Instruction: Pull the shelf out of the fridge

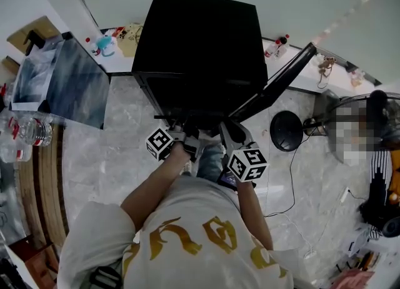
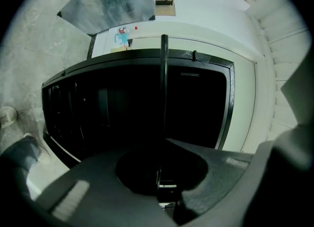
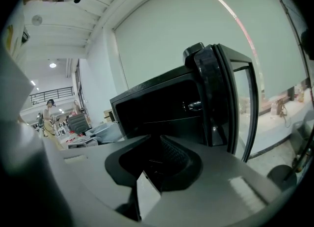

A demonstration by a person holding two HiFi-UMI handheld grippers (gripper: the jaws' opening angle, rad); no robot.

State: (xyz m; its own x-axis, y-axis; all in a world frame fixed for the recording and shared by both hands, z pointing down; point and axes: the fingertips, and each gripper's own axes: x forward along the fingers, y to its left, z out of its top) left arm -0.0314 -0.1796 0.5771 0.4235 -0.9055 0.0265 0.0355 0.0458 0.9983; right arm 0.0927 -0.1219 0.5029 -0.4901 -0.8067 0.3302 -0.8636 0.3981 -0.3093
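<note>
The black mini fridge (image 1: 199, 44) stands in front of me, its door (image 1: 275, 84) swung open to the right. In the left gripper view the shelf (image 2: 163, 98) shows edge-on as a thin dark strip. It runs from the dark fridge (image 2: 98, 103) down into my left gripper (image 2: 159, 185), which is shut on it. In the head view my left gripper (image 1: 187, 132) and right gripper (image 1: 228, 130) both reach to the fridge's open front. My right gripper (image 3: 149, 172) is shut on a pale, thin plate edge that looks like the same shelf. The fridge (image 3: 162, 105) and its door (image 3: 230, 98) fill that view.
A grey panel (image 1: 75, 87) leans at the left of the fridge, with water bottles (image 1: 31, 132) nearer to me. A round black base (image 1: 286, 130) and a cable (image 1: 292, 187) lie on the marble floor at the right. Another person (image 1: 378, 175) is at the far right.
</note>
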